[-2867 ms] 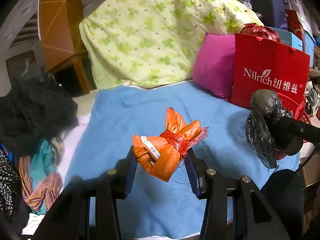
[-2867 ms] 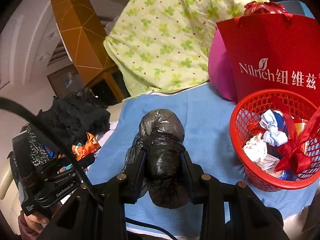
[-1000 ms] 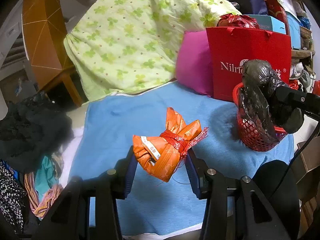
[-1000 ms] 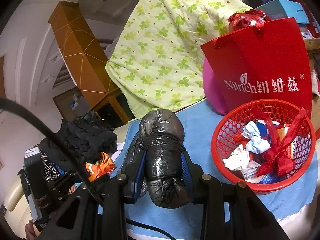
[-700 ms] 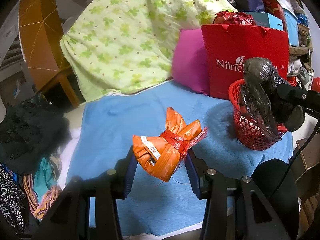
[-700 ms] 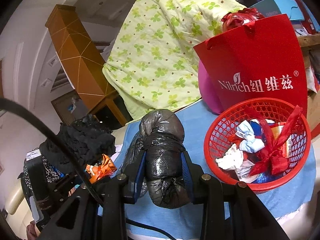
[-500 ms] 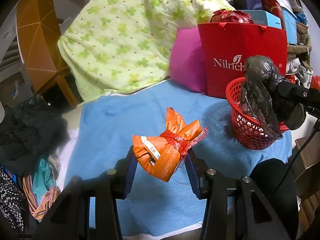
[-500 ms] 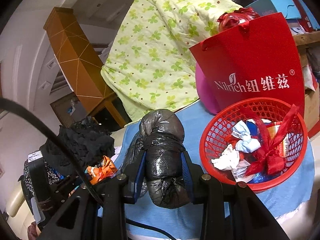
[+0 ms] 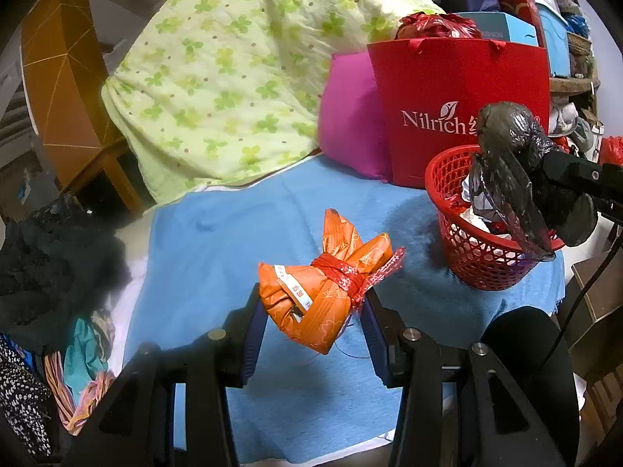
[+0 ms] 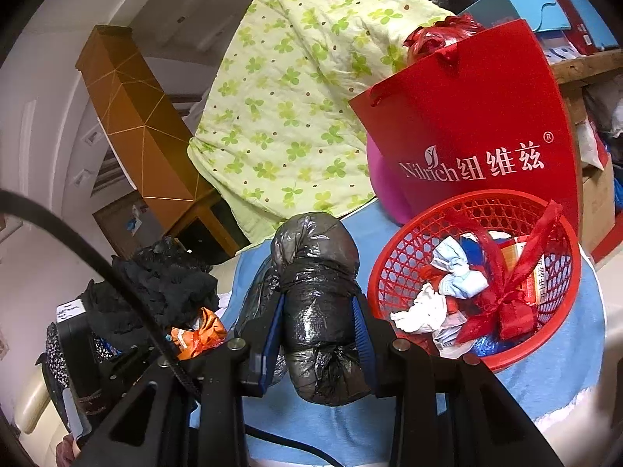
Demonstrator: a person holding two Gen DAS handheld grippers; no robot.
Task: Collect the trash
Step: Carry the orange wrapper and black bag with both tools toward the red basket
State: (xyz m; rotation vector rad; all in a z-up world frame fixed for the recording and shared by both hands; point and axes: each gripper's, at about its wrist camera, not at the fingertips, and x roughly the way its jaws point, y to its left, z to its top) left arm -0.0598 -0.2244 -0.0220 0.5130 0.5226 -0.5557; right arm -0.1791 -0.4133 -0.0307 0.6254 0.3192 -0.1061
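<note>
Carrying two pieces of trash, I clamp an orange packet [image 9: 319, 295] in my left gripper [image 9: 311, 330] at centre frame and a black bag [image 10: 317, 307] in my right gripper [image 10: 317, 334], low centre of the right view. The red basket [image 10: 393, 268], already part full, sits at lower right on the blue cloth [image 9: 218, 241]. Risk, as I judge it: the bag's loose flap could catch the rim and tip the light basket, or a release short of the rim would drop it on the cloth. The bag is glossy, crumpled, knotted at the waist; the packet is tied with red ribbon and bears a white label.
</note>
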